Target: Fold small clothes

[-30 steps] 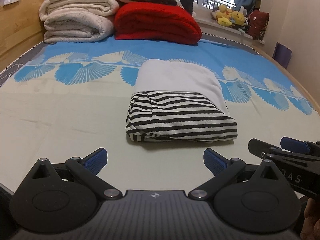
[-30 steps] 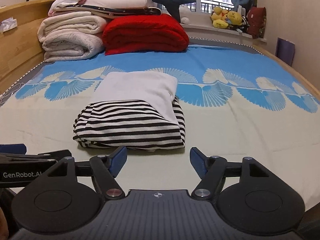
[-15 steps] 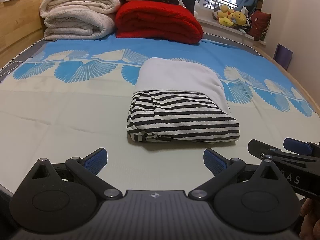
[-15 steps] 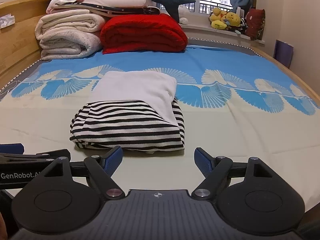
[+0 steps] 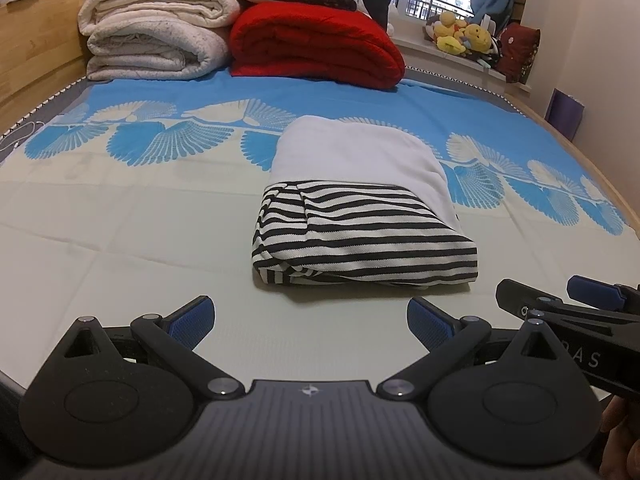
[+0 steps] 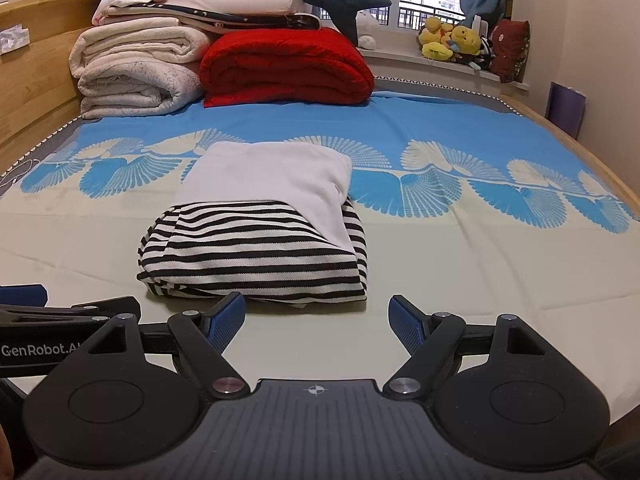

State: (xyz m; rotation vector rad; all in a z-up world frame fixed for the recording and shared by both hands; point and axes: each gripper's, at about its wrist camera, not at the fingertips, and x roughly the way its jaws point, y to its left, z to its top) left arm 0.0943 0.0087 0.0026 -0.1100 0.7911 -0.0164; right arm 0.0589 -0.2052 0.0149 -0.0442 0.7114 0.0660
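Observation:
A folded black-and-white striped garment with a white upper part (image 5: 360,216) (image 6: 256,248) lies flat on the bed sheet (image 5: 120,240) (image 6: 480,264). My left gripper (image 5: 310,318) hovers just in front of its near edge, open, with nothing between the blue pads. My right gripper (image 6: 316,316) is also open and empty, close to the garment's near right corner. The right gripper (image 5: 560,308) shows from the side in the left wrist view. At the left edge of the right wrist view sits the left gripper (image 6: 68,312).
Folded cream blankets (image 5: 156,40) (image 6: 136,68) and a red quilt (image 5: 316,44) (image 6: 284,64) are stacked at the far end of the bed. A wooden headboard (image 6: 36,80) runs on the left. Plush toys (image 6: 452,42) sit on the window sill.
Both cameras' views have tilted slightly, so the garment sits a little lower in each. The right gripper's jaws have spread a bit wider. The garment has not moved.

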